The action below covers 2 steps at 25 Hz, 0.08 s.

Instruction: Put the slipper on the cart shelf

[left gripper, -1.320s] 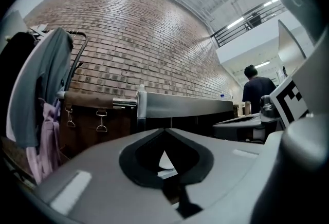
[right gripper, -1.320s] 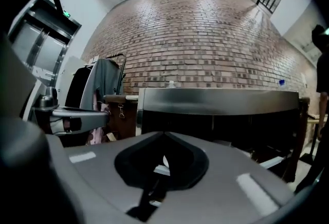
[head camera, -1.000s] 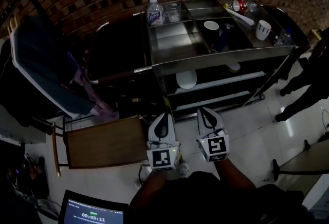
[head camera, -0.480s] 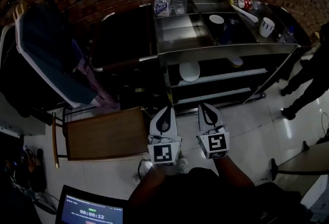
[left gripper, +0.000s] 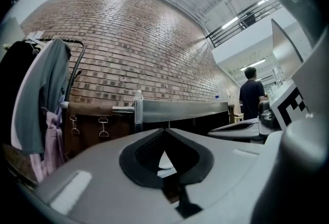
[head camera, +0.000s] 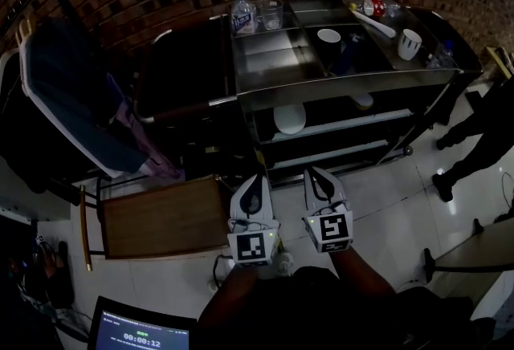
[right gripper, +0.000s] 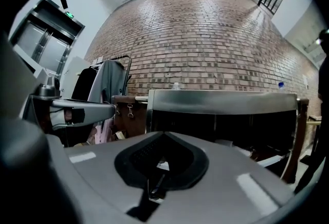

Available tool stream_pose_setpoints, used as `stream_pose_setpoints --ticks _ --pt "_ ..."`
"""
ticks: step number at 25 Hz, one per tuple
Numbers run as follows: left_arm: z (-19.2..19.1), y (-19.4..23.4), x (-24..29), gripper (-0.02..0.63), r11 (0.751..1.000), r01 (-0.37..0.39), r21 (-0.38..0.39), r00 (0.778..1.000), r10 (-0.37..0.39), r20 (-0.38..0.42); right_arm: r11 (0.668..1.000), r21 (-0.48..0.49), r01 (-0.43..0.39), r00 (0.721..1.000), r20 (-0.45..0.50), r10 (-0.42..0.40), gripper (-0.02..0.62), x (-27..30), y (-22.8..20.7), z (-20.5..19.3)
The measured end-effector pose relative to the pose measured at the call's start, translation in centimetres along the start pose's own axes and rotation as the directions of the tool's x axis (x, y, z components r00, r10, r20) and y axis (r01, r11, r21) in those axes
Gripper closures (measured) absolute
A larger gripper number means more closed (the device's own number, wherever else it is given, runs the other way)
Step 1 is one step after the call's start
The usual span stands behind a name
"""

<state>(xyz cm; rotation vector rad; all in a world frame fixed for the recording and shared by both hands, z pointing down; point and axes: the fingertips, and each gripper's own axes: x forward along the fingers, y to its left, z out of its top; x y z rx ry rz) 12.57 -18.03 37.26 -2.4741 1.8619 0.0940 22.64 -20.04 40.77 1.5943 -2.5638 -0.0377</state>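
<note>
The steel cart [head camera: 345,79] stands against the brick wall, with open shelves [head camera: 345,125] under its top trays. On the middle shelf lies a pale rounded thing [head camera: 290,120]; I cannot tell whether it is the slipper. My left gripper [head camera: 258,181] and right gripper [head camera: 314,174] are held side by side over the floor, short of the cart and pointing level at it. Both are shut with nothing between the jaws. The cart's front rail [left gripper: 180,110] fills the left gripper view beyond the left gripper [left gripper: 165,129]. It shows as well [right gripper: 221,100] beyond the right gripper [right gripper: 164,133].
On the cart top are a water bottle [head camera: 242,17], a glass [head camera: 271,17], a dark cup [head camera: 329,38] and a white mug [head camera: 410,44]. A wooden stool [head camera: 165,218] stands left of my grippers, beside a rack of clothes [head camera: 72,99]. A person's legs [head camera: 474,140] are at the right.
The head view has swayed a little; both grippers stay shut in the same place before the cart.
</note>
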Motion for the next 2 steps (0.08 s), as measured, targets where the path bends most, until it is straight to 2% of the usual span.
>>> stream_pose_setpoints --ticks 2 --pt "0.09 -0.13 0.26 0.589 1.0 0.003 0.007 1.0 -0.003 0.003 1.0 0.001 0.004 1.0 0.002 -0.004 0.594 0.09 -0.3 0.0"
